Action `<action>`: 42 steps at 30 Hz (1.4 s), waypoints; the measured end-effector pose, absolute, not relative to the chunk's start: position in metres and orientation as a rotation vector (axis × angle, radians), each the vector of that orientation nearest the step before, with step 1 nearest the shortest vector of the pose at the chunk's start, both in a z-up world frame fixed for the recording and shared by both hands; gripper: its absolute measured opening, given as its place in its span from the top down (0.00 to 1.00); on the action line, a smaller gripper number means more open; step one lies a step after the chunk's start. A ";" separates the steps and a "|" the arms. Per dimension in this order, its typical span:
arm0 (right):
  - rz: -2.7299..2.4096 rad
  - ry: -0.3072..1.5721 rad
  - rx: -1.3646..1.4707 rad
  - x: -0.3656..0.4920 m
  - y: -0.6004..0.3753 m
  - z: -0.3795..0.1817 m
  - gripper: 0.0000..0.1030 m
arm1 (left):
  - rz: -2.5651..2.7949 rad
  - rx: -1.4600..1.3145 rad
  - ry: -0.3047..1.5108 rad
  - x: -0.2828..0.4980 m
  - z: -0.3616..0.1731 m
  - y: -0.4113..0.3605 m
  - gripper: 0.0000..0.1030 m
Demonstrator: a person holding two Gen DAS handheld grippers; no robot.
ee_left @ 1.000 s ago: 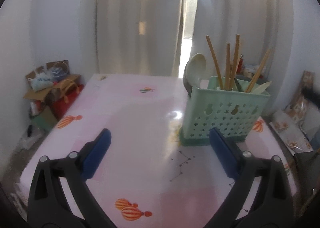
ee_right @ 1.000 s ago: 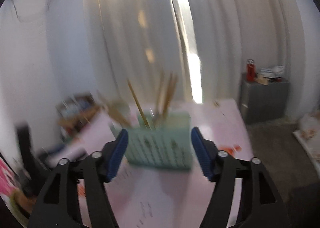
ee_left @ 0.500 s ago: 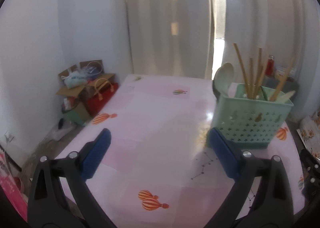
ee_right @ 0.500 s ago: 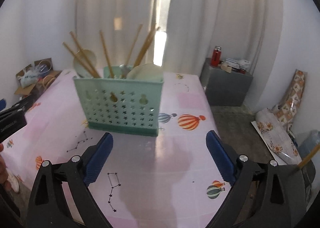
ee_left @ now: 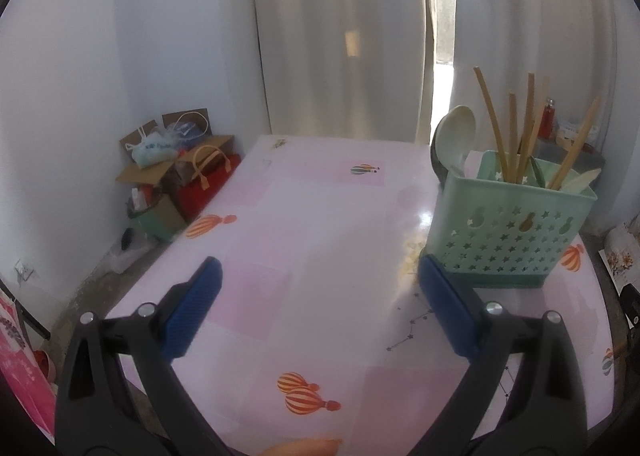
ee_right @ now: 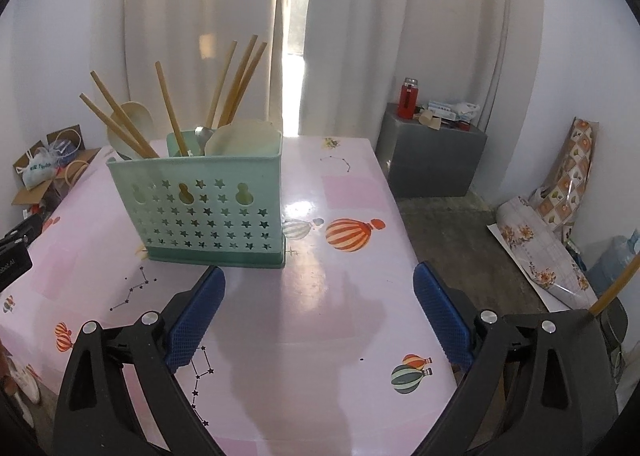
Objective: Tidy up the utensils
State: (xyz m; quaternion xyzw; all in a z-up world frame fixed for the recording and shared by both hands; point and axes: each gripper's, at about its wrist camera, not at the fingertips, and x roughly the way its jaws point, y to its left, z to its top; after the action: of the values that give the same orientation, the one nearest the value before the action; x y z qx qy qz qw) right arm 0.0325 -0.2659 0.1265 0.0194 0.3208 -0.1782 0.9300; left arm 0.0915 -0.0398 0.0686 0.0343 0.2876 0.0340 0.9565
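Note:
A mint-green utensil caddy (ee_left: 508, 228) (ee_right: 200, 207) with star cut-outs stands on the pink table (ee_left: 320, 240) (ee_right: 320, 316). Several wooden chopsticks (ee_left: 496, 127) (ee_right: 120, 123), cream spoons (ee_left: 454, 135) (ee_right: 244, 139) and a metal spoon (ee_right: 202, 133) stick out of it. My left gripper (ee_left: 318, 288) is open over bare table, the caddy just beyond its right finger. My right gripper (ee_right: 318, 292) is open too, nothing between its blue pads, with the caddy ahead and to the left.
Cardboard boxes and a red bag (ee_left: 200, 183) sit on the floor left of the table. A grey cabinet (ee_right: 432, 159) with a red bottle (ee_right: 408, 97) stands at the right, and patterned rolls (ee_right: 560, 191) lean on the wall. Curtains hang behind.
The right gripper's jaws have spread wide and its view has swung so the caddy sits to the left. The left view has turned left, shifting the caddy to the right.

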 end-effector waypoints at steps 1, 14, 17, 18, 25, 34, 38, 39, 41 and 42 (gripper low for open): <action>-0.365 0.659 0.041 0.033 -0.266 0.126 0.10 | 0.070 0.072 0.582 0.091 0.069 -0.040 0.08; -0.388 0.652 0.065 0.030 -0.272 0.127 0.10 | 0.094 0.076 0.586 0.091 0.066 -0.035 0.08; -0.387 0.653 0.065 0.030 -0.273 0.127 0.10 | 0.094 0.084 0.588 0.091 0.066 -0.035 0.08; -0.386 0.654 0.067 0.030 -0.273 0.127 0.10 | 0.094 0.085 0.588 0.090 0.066 -0.035 0.08; -0.378 0.665 0.081 0.027 -0.271 0.121 0.10 | 0.090 0.115 0.606 0.085 0.059 -0.035 0.08; -0.382 0.691 0.088 0.029 -0.273 0.112 0.10 | 0.090 0.139 0.644 0.084 0.044 -0.032 0.08; -0.383 0.696 0.091 0.029 -0.274 0.111 0.10 | 0.091 0.138 0.647 0.085 0.043 -0.030 0.08; -0.383 0.695 0.090 0.029 -0.274 0.111 0.10 | 0.090 0.137 0.647 0.085 0.043 -0.030 0.08; -0.381 0.694 0.089 0.029 -0.273 0.111 0.10 | 0.089 0.136 0.645 0.085 0.043 -0.030 0.08; -0.381 0.694 0.089 0.029 -0.273 0.112 0.10 | 0.090 0.133 0.643 0.085 0.043 -0.029 0.08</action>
State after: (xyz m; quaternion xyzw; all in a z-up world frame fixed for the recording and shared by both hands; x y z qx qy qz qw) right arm 0.0291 -0.2729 0.1116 0.0434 0.3378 -0.1857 0.9217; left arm 0.0855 -0.0292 0.0433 0.0654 0.3155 0.0441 0.9456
